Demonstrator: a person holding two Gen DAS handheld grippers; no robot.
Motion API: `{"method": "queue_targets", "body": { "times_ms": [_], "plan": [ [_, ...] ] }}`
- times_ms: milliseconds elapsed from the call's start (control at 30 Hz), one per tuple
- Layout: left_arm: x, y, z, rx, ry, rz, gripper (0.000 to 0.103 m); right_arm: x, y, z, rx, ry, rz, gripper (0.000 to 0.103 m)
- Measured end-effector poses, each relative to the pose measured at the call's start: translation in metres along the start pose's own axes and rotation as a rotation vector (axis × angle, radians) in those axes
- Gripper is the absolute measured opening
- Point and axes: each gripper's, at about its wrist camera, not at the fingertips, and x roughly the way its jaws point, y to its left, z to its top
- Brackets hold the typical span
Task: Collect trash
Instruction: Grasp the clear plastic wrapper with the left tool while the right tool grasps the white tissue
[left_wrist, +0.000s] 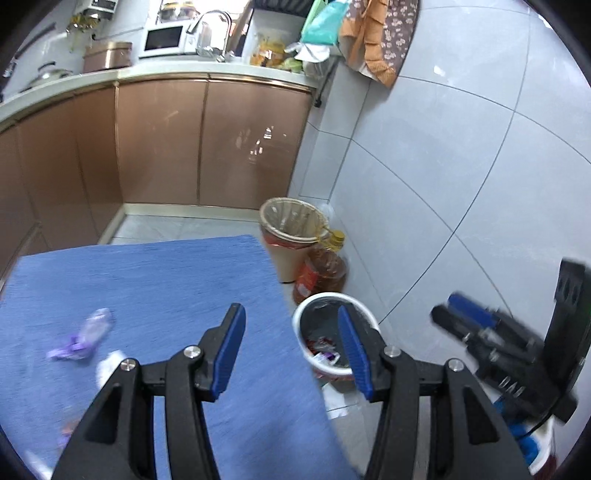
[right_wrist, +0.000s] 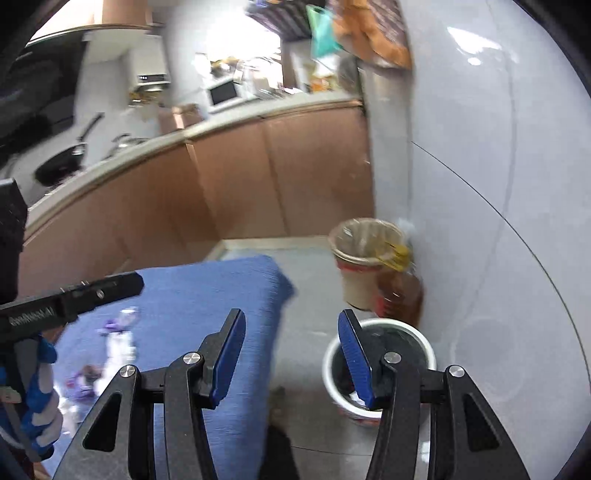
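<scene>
Where a blue textured cloth covers the counter (left_wrist: 155, 280), two pieces of trash lie on its left part: a purple and clear wrapper (left_wrist: 83, 338) and, just beside it, a white crumpled scrap (left_wrist: 109, 365). In the right wrist view the same area is blurred, and more purple and white bits show there.

The left gripper (left_wrist: 291, 345) hangs above the counter's right edge, its blue-padded fingers (left_wrist: 231, 349) released and apart with nothing between them. The right gripper (right_wrist: 291, 350) is also spread and empty, held over the counter's edge and the floor.

On the pale tiled floor just beside the counter stands a white round bin (left_wrist: 364, 312) with a dark liner and wrappers inside. Behind it, against the grey tiled wall (left_wrist: 461, 166), sit a bottle of amber oil (left_wrist: 321, 273) with a yellow cap and a beige bin (left_wrist: 291, 254) lined with a clear bag.

Farther back runs a kitchen unit with brown cabinet doors (left_wrist: 207, 147) and a white top carrying a microwave (left_wrist: 164, 38), a tap (left_wrist: 212, 22), a copper-coloured pot (left_wrist: 107, 55) and a frying pan (right_wrist: 61, 162). Patterned cloths (left_wrist: 380, 37) hang on the wall
</scene>
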Motion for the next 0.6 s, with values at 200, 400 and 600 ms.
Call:
{"method": "queue_targets", "body": {
  "times_ms": [200, 400, 600],
  "plan": [
    [-0.066, 0.053, -0.027, -0.002, -0.013, 0.089, 0.05, -0.028, 0.05, 0.007, -0.066, -0.039, 0.107, 0.05],
    [-0.13, 0.1, -0.056, -0.041, -0.041, 0.153, 0.05, -0.043, 0.089, 0.012, -0.124, -0.055, 0.194, 0.05],
    [-0.138, 0.148, -0.077, -0.09, 0.022, 0.131, 0.05, -0.041, 0.127, 0.01, -0.174, -0.021, 0.294, 0.05]
  ]
}}
